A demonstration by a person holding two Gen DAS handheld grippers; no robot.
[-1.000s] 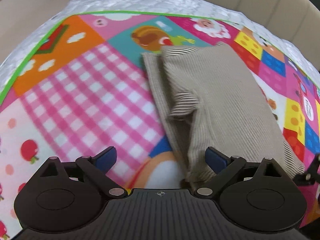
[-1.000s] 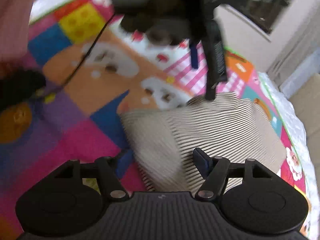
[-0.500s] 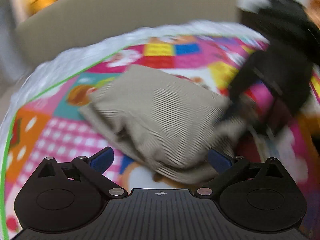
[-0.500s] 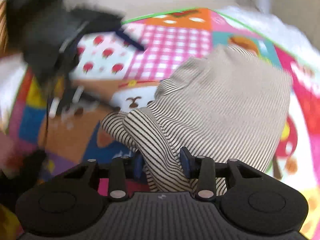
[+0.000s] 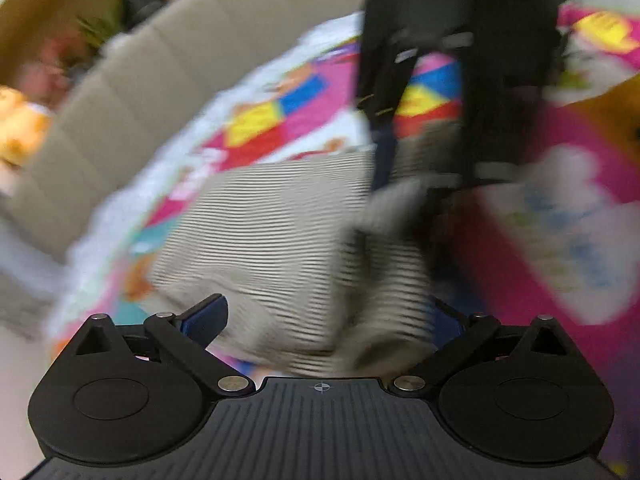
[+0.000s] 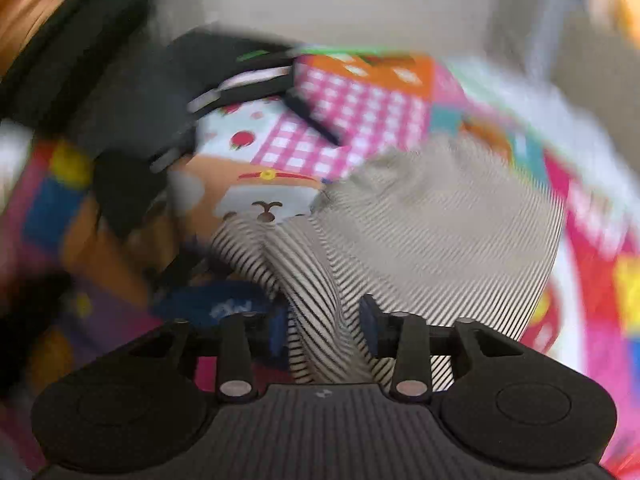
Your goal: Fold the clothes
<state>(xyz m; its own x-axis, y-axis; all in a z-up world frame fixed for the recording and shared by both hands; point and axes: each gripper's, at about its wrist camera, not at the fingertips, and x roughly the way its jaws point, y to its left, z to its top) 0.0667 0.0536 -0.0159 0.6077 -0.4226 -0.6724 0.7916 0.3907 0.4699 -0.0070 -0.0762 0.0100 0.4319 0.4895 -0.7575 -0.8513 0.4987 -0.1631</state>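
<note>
A beige, finely striped garment (image 5: 272, 232) lies bunched on a colourful play mat (image 5: 560, 152). My left gripper (image 5: 326, 320) hovers just over its near edge, open wide, with cloth below the gap and nothing gripped. My right gripper (image 6: 324, 328) has a raised fold of the striped garment (image 6: 440, 232) between its blue pads. The pads touch the cloth while the jaws are opening. In the left wrist view the right gripper (image 5: 432, 184) shows as a dark blurred shape over the garment's far right corner.
A beige padded sofa back (image 5: 120, 100) curves around the mat (image 6: 352, 100), with a white quilted border between them. Blurred toys and a plant sit beyond it at the upper left. Both views are motion-blurred.
The left gripper swung and rolled around the garment, still open. The right gripper closed on a fold of the striped cloth and lifted it a little.
</note>
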